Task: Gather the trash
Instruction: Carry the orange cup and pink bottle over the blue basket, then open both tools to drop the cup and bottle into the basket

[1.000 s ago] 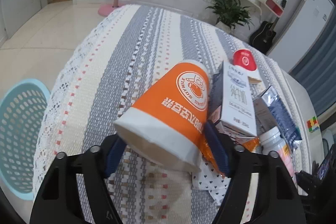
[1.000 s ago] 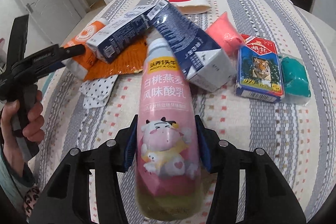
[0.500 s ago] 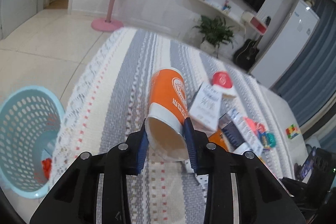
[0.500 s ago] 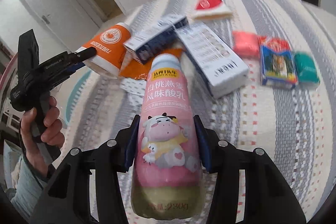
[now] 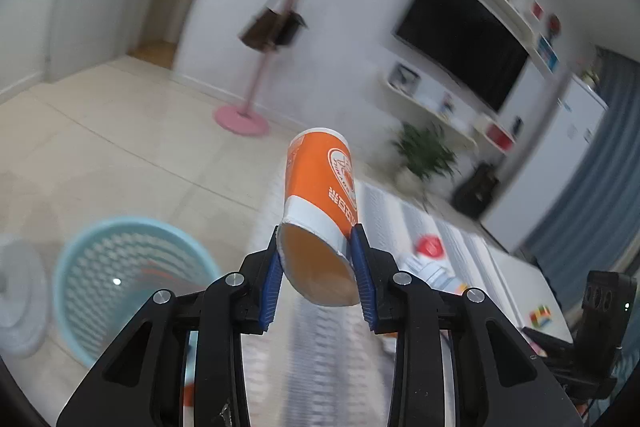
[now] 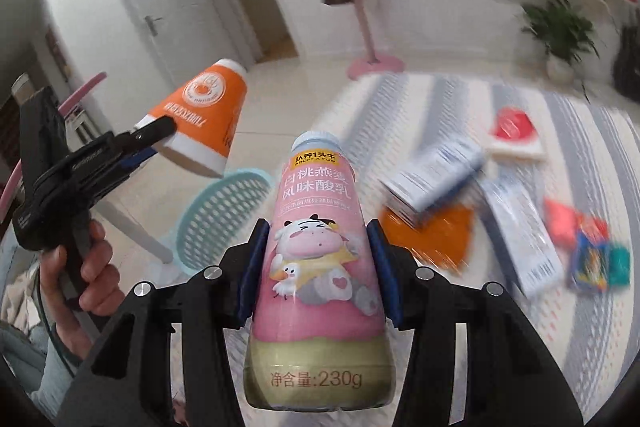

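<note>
My left gripper (image 5: 318,277) is shut on an orange and white paper cup (image 5: 320,187), held in the air above the table's left edge; it also shows in the right wrist view (image 6: 200,115). My right gripper (image 6: 316,267) is shut on a pink yogurt drink bottle (image 6: 316,251), lifted above the table. A light blue perforated basket (image 5: 120,279) stands on the floor left of the table and shows in the right wrist view (image 6: 216,211) behind the bottle.
On the striped tablecloth (image 6: 500,327) lie white and blue cartons (image 6: 436,179), an orange wrapper (image 6: 432,239), a red and white cup (image 6: 516,131), and small packets (image 6: 592,259). A pink coat stand (image 5: 248,107) is on the floor beyond.
Both grippers have risen from the table with their loads. The left one has swung the cup up and left toward the basket side; the right has lifted the bottle and turned left.
</note>
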`<state>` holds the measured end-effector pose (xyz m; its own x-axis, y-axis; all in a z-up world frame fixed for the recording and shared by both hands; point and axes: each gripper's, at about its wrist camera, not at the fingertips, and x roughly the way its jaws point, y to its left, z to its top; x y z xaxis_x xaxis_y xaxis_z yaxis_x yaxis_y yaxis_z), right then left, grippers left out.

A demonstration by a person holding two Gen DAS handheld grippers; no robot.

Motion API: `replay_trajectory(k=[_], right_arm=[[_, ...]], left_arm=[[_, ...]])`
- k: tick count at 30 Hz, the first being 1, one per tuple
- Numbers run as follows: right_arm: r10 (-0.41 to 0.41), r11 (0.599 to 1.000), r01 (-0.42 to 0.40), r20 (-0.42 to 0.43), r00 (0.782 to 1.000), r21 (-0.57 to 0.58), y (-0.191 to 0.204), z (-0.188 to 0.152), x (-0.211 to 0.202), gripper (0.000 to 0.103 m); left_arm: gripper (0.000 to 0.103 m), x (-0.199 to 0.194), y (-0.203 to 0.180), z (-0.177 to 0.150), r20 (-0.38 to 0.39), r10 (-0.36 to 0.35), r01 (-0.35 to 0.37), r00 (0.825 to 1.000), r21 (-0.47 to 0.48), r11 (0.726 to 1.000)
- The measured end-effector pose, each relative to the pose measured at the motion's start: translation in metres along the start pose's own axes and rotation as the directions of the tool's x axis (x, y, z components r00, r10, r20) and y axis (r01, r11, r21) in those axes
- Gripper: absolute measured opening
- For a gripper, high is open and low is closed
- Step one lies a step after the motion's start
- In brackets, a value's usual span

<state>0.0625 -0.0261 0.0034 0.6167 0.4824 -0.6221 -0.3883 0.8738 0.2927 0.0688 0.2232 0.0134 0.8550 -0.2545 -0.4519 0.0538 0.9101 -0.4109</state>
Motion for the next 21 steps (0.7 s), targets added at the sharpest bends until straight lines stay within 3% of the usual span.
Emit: replay_trajectory(k=[3, 9, 15, 21], right_arm=[[0.028, 0.999, -0.027, 0.007, 1.000, -0.043, 0.032, 0.018, 0.023, 0.046], [0.079, 0.991, -0.084, -0.044, 0.996, -0.104, 0.091, 0.030, 0.083, 0.046], [0.064, 0.986, -0.088, -0.171, 0.983, -0.142, 0.126, 0.014, 0.155, 0.046], [0.000, 0.984, -0.054, -0.300, 0.954, -0.172, 0.142, -0.010, 0.211, 0.046]], left_arm=[[0.031, -0.025, 0.033, 0.013, 0.047, 0.063, -0.062, 0.997, -0.030, 0.998], [0.031, -0.046, 0.093, 0.016, 0.053, 0.171, -0.166, 0.984, -0.094, 0.982], [0.031, -0.034, 0.150, -0.007, -0.023, 0.251, -0.252, 0.968, -0.148, 0.956], [0.031, -0.002, 0.191, -0.038, -0.138, 0.284, -0.307, 0.949, -0.190, 0.933]])
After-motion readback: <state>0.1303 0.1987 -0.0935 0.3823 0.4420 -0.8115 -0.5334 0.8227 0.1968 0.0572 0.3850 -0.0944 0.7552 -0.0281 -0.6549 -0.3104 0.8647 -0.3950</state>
